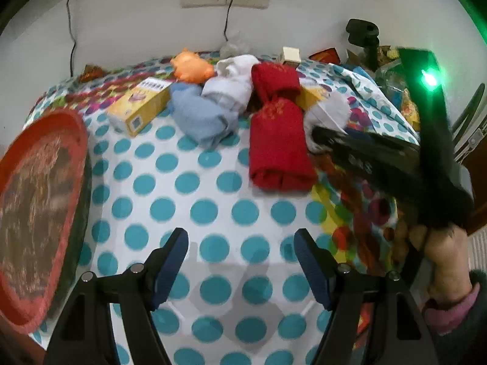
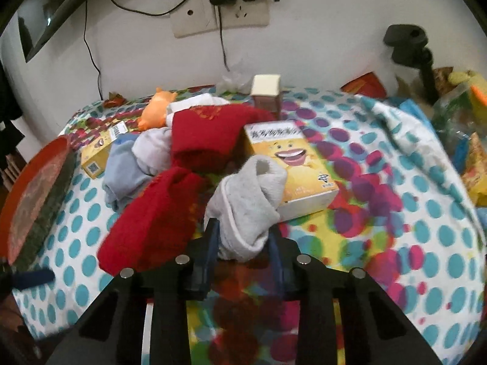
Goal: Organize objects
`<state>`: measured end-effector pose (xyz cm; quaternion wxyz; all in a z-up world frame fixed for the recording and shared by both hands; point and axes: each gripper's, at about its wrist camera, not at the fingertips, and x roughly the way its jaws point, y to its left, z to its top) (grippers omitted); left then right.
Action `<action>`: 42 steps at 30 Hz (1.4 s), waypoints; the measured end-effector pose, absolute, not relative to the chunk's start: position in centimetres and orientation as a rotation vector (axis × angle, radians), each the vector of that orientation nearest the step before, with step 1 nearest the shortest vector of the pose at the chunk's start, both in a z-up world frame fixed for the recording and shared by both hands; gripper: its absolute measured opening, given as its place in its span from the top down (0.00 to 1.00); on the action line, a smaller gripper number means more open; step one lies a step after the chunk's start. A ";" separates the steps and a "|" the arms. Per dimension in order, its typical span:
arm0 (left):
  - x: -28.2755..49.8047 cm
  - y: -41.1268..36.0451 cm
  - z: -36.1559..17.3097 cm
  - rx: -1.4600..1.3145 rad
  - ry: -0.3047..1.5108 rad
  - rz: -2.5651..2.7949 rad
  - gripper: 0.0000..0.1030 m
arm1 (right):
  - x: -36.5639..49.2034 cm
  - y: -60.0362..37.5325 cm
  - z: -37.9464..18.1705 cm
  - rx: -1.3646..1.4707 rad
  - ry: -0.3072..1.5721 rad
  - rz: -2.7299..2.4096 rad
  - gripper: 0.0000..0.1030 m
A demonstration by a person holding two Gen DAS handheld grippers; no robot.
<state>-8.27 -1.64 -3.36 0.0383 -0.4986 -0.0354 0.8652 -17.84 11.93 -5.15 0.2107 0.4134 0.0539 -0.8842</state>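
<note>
My right gripper (image 2: pixel 243 231) is shut on a rolled grey sock (image 2: pixel 249 200), with a blue pad pressed on each side of it. In the left wrist view that same gripper (image 1: pixel 319 135) reaches in from the right to the grey sock (image 1: pixel 331 109). A rolled red sock pair (image 1: pixel 278 146) lies just left of it, also visible in the right wrist view (image 2: pixel 158 213). A blue sock bundle (image 1: pixel 204 118) and a white one (image 1: pixel 231 91) lie behind. My left gripper (image 1: pixel 240 243) hangs open over bare polka-dot cloth (image 1: pixel 197 179), nothing between its fingers.
A round red tray (image 1: pixel 76 127) sits at the table's left edge. Yellow boxes (image 1: pixel 140 106) (image 2: pixel 292 164), an orange toy (image 1: pixel 191 68) and a small white box (image 2: pixel 266 86) lie among the socks. A black stand (image 2: pixel 408 42) and clutter fill the right. A hand (image 1: pixel 441 261) holds the right tool.
</note>
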 end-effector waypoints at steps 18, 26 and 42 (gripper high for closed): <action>-14.6 2.3 -3.2 -1.375 0.036 2.593 0.28 | -18.3 17.0 -5.7 1.175 0.034 -2.480 0.73; -16.7 2.0 -5.3 -1.466 0.032 2.586 0.28 | -18.2 16.8 -5.9 1.180 0.057 -2.492 0.73; -15.9 3.4 -5.1 -1.466 0.184 2.583 0.70 | -18.4 16.8 -6.0 1.180 0.059 -2.490 0.72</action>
